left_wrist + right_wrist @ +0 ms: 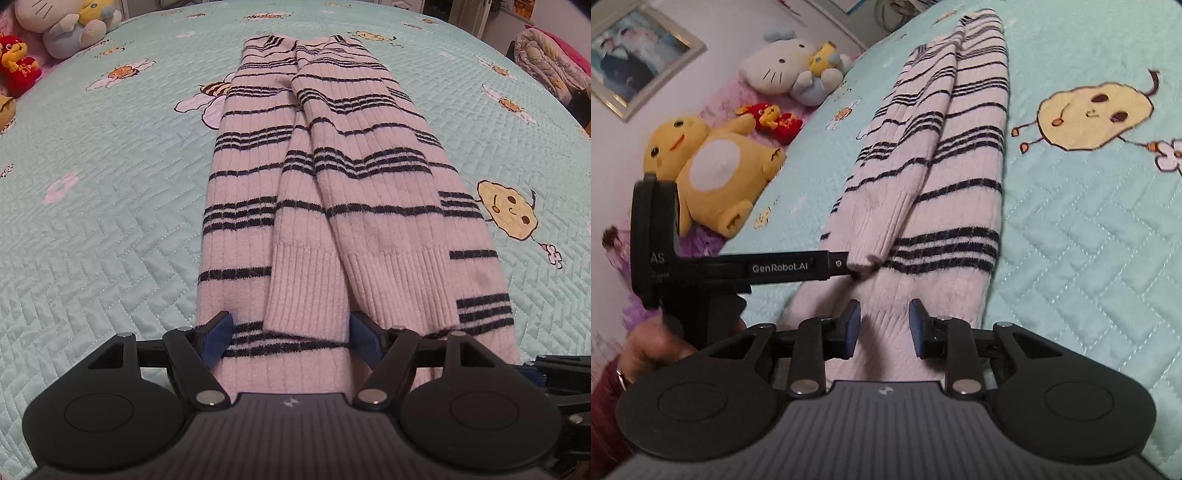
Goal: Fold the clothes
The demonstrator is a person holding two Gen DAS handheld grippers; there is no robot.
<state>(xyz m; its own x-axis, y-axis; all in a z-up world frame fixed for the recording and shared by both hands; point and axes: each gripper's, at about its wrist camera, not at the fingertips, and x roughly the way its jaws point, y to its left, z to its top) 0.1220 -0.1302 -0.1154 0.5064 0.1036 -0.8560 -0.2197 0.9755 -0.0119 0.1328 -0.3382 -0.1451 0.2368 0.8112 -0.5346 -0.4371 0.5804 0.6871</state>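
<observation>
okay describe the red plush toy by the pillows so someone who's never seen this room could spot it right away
Start at the mint quilted bedspread and go to its plush-lined edge. Between the white cat plush and the big yellow plush sits the red plush toy, smallest there and the only red one.

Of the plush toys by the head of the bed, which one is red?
The small red plush, lying between the big yellow plush and the white cat plush. It is the smallest, with yellow trim; the others are yellow, white or pale blue.
</observation>
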